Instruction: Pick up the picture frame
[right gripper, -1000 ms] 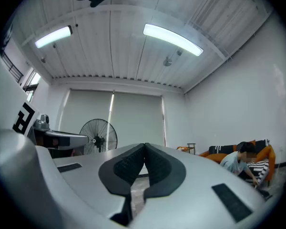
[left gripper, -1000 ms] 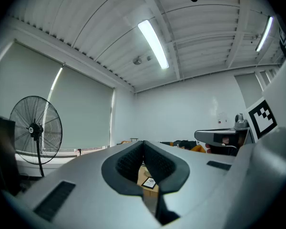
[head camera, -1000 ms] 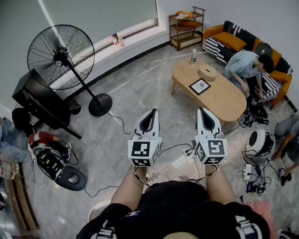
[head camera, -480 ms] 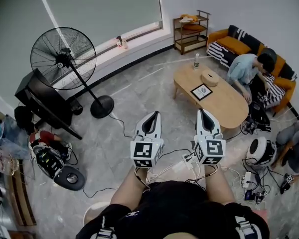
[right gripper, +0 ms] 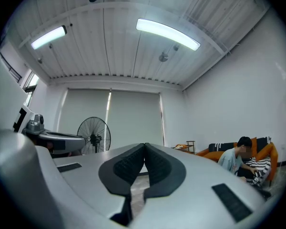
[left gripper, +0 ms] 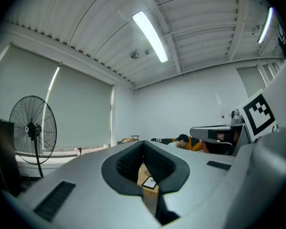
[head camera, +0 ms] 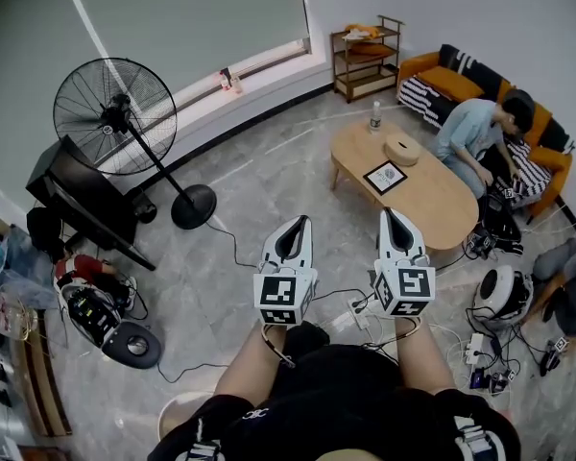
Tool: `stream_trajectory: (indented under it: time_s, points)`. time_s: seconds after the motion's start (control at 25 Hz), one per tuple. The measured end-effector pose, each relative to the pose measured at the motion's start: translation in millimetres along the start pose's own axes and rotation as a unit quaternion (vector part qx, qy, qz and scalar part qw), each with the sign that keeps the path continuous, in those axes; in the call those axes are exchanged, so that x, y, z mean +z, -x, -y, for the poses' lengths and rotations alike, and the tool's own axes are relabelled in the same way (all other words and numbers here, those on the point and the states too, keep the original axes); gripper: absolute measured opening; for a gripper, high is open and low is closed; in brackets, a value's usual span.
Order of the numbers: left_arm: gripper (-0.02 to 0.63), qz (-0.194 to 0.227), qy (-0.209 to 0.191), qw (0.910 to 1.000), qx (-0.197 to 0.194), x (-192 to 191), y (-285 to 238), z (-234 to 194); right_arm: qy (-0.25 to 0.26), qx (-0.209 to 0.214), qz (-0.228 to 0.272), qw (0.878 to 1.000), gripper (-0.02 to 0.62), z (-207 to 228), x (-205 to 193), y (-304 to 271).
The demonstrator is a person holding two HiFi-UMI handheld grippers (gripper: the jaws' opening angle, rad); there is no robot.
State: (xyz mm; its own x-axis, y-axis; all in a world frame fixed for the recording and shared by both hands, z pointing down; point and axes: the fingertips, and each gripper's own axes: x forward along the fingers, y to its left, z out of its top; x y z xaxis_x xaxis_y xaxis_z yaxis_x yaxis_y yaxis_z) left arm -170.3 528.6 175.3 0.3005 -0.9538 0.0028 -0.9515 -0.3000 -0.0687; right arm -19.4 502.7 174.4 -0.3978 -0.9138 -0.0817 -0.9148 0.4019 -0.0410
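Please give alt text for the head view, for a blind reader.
From above: a person holds the left gripper and right gripper, both shut and empty, over a grey floor, short of a wooden table bearing the picture frame. A standing fan is at left.

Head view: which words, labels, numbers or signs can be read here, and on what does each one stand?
None can be read.
The picture frame on the table: print too small.
The cubes on the left hand-held gripper and right hand-held gripper: square black-and-white markers only, no letters.
The person's black clothing: white logo, too blurred.
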Motion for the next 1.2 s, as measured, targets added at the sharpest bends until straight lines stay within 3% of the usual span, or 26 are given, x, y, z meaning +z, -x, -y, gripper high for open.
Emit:
stream_trajectory:
  time_s: [0.52,0.84,1.2]
  points:
    - [0.021,0.005,0.005,0.9995,-0.031,-17.6,-107.0,-45.5,0.011,-0.034,-0.01,0.999,0.017,36.5,-20.4,-102.0]
    - [0.021,-0.008,0.028,0.9974,-0.066,-23.0,-221.4,-92.8,0.002,-0.064,-0.028,0.998,0.017,71.2,-28.4,-207.4]
    - [0.021,-0.022,0.027,0.9941,-0.103,-29.5,-353.0,-145.1,0.001,-0.092,-0.036,0.995,0.017,111.5,-35.3,-337.8]
